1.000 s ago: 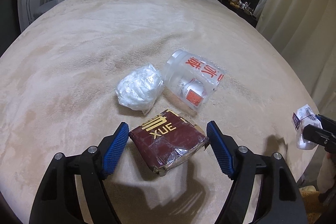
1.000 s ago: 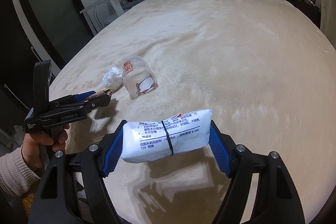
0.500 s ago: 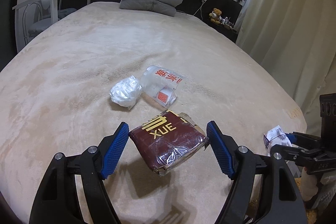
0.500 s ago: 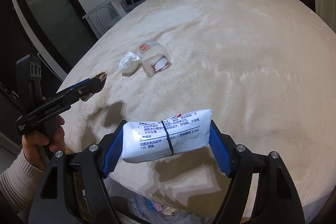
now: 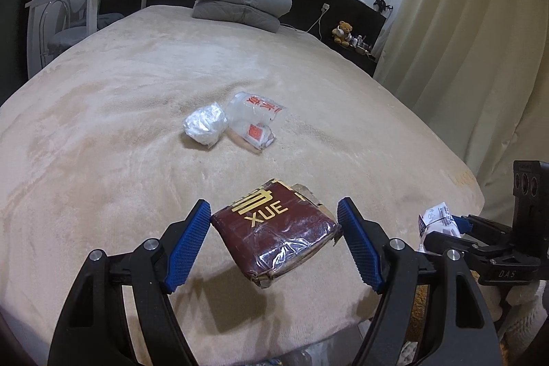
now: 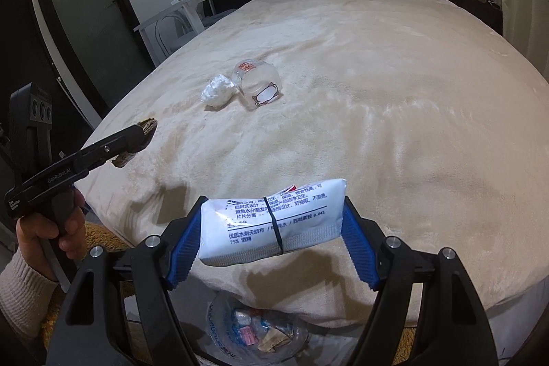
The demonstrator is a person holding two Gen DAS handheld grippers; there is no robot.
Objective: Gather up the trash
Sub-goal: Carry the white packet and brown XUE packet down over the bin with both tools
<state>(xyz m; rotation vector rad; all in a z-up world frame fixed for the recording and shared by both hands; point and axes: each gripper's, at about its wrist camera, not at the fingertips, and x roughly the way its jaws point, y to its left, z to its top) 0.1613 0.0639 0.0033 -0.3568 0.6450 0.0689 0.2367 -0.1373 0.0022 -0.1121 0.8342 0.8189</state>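
The right claw [image 6: 271, 222] grips a white wipes packet [image 6: 274, 218] across its width, both blue pads pressed to its ends. The left claw [image 5: 274, 235] likewise clamps a dark red wrapper [image 5: 274, 228] printed with gold letters. Both are held in the air over the foot edge of the bed [image 6: 394, 91], the landmark here. Just below that edge, under the right claw, sits a clear trash bag [image 6: 254, 328] already holding scraps. The step in hand looks like carrying two picked-up pieces to that bag; the next move calls for bringing each claw over the bag's mouth and opening it, one at a time so the two claws do not collide. Further up the bed, near its middle, lie a crumpled white plastic wad [image 5: 205, 124] and, touching it, a clear plastic cup [image 5: 255, 119] on its side, both yet to be collected. At the head of the bed rest folded grey pillows [image 5: 240, 2]. Nothing blocks the bag.
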